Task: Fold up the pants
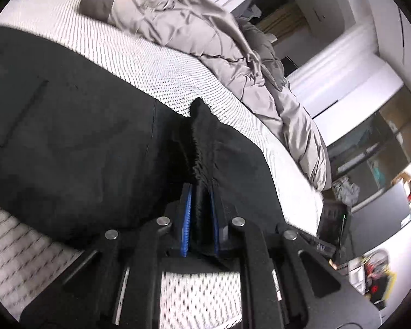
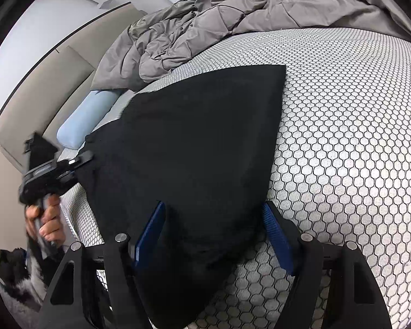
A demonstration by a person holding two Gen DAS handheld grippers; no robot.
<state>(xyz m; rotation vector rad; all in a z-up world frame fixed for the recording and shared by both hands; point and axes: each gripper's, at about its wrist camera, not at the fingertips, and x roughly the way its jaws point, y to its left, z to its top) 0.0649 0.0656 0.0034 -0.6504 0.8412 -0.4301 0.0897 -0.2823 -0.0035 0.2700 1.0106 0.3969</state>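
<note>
The pants [image 2: 194,148] are laid on the bed [image 2: 356,137], dark and mostly flat, with one straight edge toward the quilt [image 2: 205,22]. At the left side, a thick bunch of the cloth is clamped between the fingers of the left gripper [image 1: 201,192]; this edge seems slightly lifted from the mattress. In the middle, the fabric is spread smooth, and a pocket seam is seen in the left wrist view. At the right side, the fingers of the right gripper [image 2: 213,219] are spread wide over the near corner, and nothing is grasped by them. It is judged that at least one fold is already made, because the shape is compact. A further fold and some smoothing are probably left.
</note>
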